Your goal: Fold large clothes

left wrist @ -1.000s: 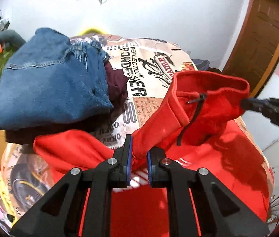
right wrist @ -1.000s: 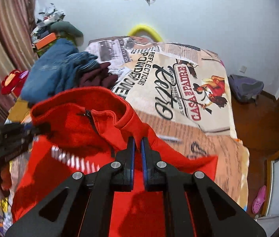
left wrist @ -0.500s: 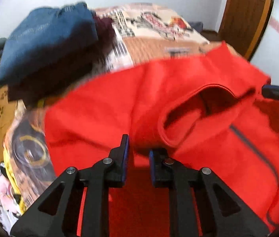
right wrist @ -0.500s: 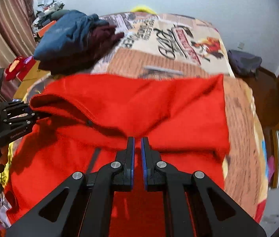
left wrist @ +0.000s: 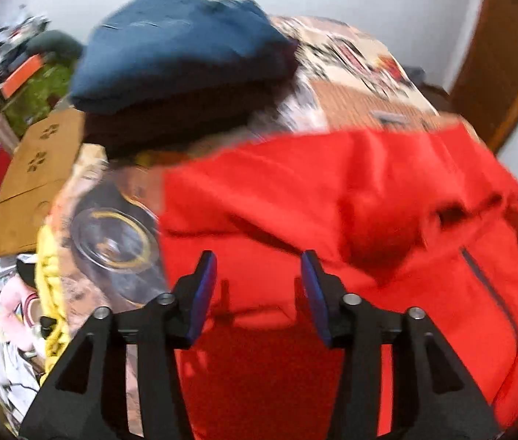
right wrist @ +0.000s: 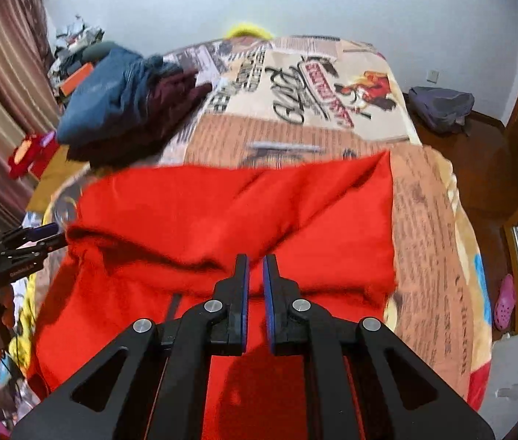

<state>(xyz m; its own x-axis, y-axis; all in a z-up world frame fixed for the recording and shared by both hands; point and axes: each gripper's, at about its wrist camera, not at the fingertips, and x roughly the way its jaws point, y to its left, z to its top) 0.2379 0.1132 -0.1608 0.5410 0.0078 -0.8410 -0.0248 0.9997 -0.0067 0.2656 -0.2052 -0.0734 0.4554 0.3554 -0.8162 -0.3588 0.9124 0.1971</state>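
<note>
The red fleece zip jacket (right wrist: 229,220) is spread over the printed bedspread (right wrist: 434,227). Only the right wrist view shows a grey backpack (right wrist: 442,108) at two o'clock. The left gripper (left wrist: 259,275) is seen opening, nothing pinched. The right gripper (right wrist: 255,275) is pressed nearly together; whether fleece is pinched cannot be told. Folded blue jeans (left wrist: 178,47) lie at eleven o'clock.

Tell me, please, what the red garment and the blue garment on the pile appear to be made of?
The red garment looks like a soft, matte fleece or sweatshirt knit: thick rounded folds, no sheen, a dark zipper. The blue garment looks like denim, going by its faded indigo tone and stiff bulk; blur hides the weave, so that is a guess.
</note>
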